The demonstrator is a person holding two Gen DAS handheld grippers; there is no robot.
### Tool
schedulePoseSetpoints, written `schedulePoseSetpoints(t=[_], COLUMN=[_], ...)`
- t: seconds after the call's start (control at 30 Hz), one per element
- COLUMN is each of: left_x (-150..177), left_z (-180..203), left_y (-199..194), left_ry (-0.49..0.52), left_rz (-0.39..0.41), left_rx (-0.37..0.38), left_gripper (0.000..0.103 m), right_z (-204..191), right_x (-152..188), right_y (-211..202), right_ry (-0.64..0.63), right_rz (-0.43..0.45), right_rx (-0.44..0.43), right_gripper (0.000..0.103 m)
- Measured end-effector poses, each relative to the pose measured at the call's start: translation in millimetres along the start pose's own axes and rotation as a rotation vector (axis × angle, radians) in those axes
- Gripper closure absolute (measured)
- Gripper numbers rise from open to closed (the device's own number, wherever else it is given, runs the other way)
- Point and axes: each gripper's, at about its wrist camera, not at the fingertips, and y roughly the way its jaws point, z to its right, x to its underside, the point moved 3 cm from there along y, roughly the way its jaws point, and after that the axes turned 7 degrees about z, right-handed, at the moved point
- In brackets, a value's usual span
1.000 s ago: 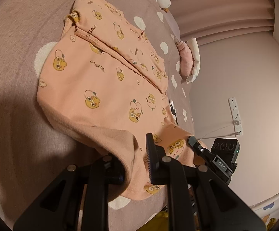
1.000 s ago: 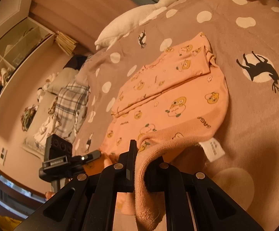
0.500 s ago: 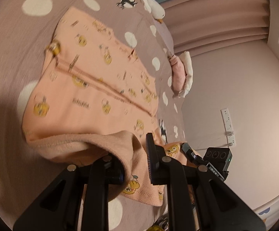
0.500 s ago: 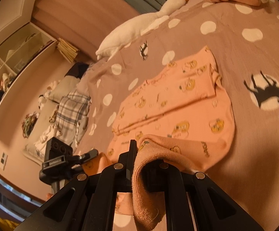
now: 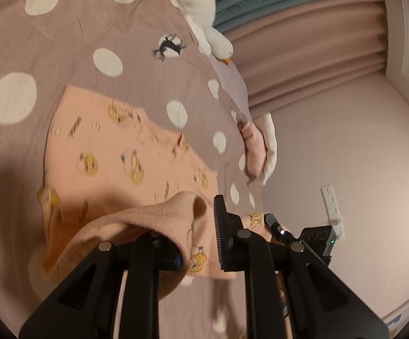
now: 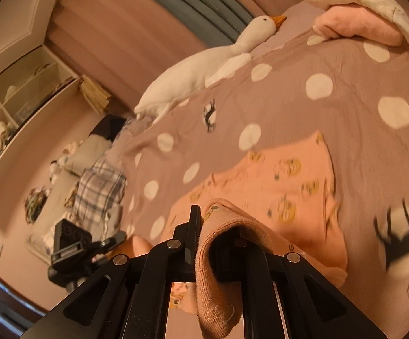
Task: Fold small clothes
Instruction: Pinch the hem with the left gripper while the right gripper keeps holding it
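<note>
Left wrist view: our left tongs (image 5: 201, 226) and right tongs (image 6: 218, 243) each pinch the hem of the peach top (image 5: 114, 152), mid-bed (image 5: 63, 42). Sleeves look tucked; bottom-up fold half done, laying down remains.

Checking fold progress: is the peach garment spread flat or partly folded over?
Partly folded: both grippers pinch its near edge, lifted and curled over the peach garment, its plain inner side showing.
</note>
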Motion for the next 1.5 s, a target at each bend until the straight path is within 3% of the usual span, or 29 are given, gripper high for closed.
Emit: schedulePoseSetpoints(t=[0.27,0.4,0.53,0.63,0.77,0.83,1.03,1.1,1.13,1.2,1.33,1.5], left_x=[-46.9,-63.2,-64.9,-61.9,-50.9,-45.8,-35.6,-36.2,-36.9,-37.1,-46.7,-78.1], left_z=[-39.1,-71.6,-84.2,-81.2,-73.1,-70.9,-72.2,-71.3,-70.8,-69.0,-69.4,-78.9], left_y=[37.5,51.2,46.6,38.1,39.1,47.9,75.5,79.2,82.0,86.6,79.6,48.8], left_ry=[-0.088,-0.14,-0.134,-0.109,-0.094,-0.072,-0.054,-0.055,-0.06,-0.085,-0.185,-0.294], left_rz=[0.037,0.047,0.018,-0.007,-0.059,-0.079,-0.139,-0.143,-0.15,-0.153,-0.039,0.187], left_rx=[-0.06,-0.167,-0.203,-0.187,-0.15,-0.178,-0.209,-0.202,-0.189,-0.149,-0.101,-0.118], left_gripper=[0.088,0.088,0.087,0.079,0.056,0.056,0.06,0.077,0.099,0.101,0.101,0.102], right_z=[44.5,82.8,115.6,120.8,108.4,105.4,100.6,96.6,95.2,92.6,88.4,88.4], right_x=[-27.2,-28.7,-38.7,-47.6,-43.6,-35.2,-24.9,-24.3,-23.6,-24.6,-26.3,-39.4], right_y=[58.7,89.9,96.2,81.1,65.4,63.9,61.1,61.3,60.6,63.0,69.6,80.6], right_ry=[0.136,0.261,0.335,0.344,0.247,0.241,0.294,0.288,0.287,0.277,0.264,0.396], right_rz=[-0.031,-0.104,-0.127,-0.099,-0.091,-0.119,-0.144,-0.148,-0.152,-0.156,-0.157,-0.152], right_rx=[0.116,0.185,0.265,0.233,0.223,0.218,0.137,0.124,0.116,0.119,0.133,0.053], right_gripper=[0.093,0.093,0.072,0.072,0.069,0.063,0.062,0.062,0.062,0.063,0.09,0.091])
